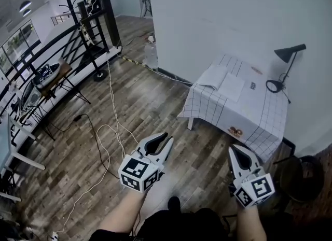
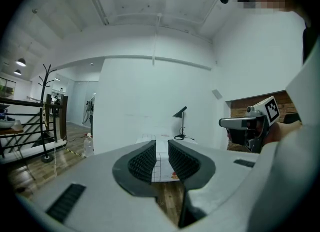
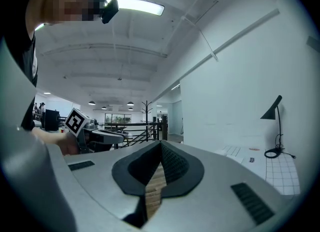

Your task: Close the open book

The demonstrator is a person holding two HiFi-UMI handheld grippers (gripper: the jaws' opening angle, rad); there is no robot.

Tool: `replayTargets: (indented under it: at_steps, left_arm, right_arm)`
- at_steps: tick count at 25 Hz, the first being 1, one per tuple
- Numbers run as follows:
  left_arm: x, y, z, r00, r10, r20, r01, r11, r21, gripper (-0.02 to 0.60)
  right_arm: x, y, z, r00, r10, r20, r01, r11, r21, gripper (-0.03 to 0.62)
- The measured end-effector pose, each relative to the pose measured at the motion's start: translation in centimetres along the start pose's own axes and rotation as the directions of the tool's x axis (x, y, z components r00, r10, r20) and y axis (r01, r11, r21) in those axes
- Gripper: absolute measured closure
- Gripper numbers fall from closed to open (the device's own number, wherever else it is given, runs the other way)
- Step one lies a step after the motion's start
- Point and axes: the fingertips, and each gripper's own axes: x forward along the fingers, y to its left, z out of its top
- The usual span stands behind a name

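Left claw well short of open book

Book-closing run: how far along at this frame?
Done: nothing; the book lies open on the checked table. In hand: nothing; the left tool is open and empty, the right tool shut and empty, both short of the table, over the wooden floor. Left: reach the table, fold one side of the book over.

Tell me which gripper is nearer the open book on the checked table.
Right, by a little. The right gripper hangs just short of the table, with the open book ahead of it. The left gripper is over the wooden floor, off to the book's left.
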Motion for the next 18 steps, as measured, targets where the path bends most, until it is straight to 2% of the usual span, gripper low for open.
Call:
replayTargets:
  at_steps: [8, 14, 18]
  left_arm:
    - [2.3, 5.4, 0.3, 0.999, -0.033, -0.009, 0.032, 0.998, -0.056, 0.499]
    - [6.2, 8.5, 0.4, 0.999, -0.024, -0.023, 0.023, 0.998, -0.065, 0.499]
    - [10.9, 10.4, 0.1, 0.998, -0.035, -0.044, 0.032, 0.997, -0.066, 0.499]
  right_arm:
    - [5.8, -1.8, -0.7, 0.999, -0.044, -0.025, 0.044, 0.999, 0.024, 0.591]
    - [11.1, -4.0, -1.4, 1.000, -0.010, -0.023, 0.011, 0.999, 0.048, 0.591]
    - [15.1, -7.3, -1.7, 1.000, 0.006, -0.010, -0.006, 0.999, 0.052, 0.591]
